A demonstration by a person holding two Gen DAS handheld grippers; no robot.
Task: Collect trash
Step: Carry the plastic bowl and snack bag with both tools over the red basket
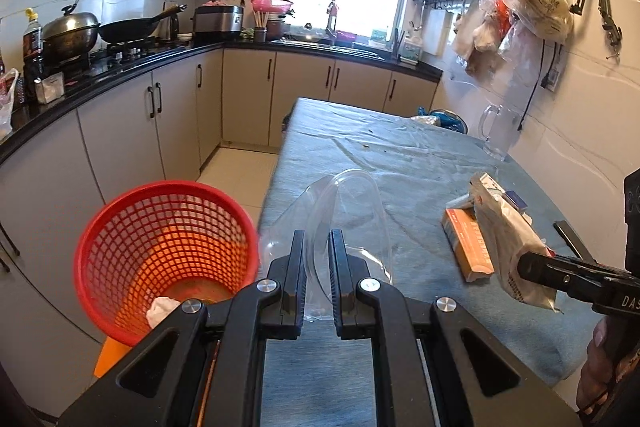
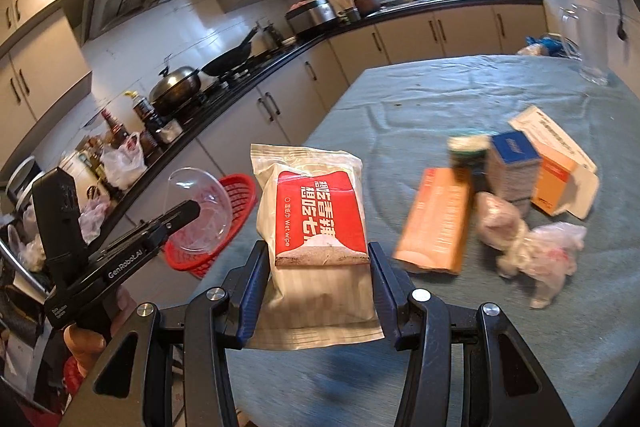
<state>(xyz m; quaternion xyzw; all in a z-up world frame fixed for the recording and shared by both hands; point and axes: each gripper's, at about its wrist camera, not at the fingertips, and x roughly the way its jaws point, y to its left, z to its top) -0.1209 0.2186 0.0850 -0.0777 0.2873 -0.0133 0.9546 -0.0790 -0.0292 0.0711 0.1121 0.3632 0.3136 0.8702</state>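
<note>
Left gripper (image 1: pixel 316 247) is clamping the clear plastic lid (image 1: pixel 344 203), with the red basket (image 1: pixel 168 259) sitting just lower left of it and nearer than to the right gripper (image 2: pixel 316 267), which is pinching the wet-wipe pack (image 2: pixel 316 223) over the table (image 2: pixel 440 95).

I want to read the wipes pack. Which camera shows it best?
The right wrist view: the wipes pack faces the camera, label readable. The left wrist view shows it side-on, label unreadable.
</note>
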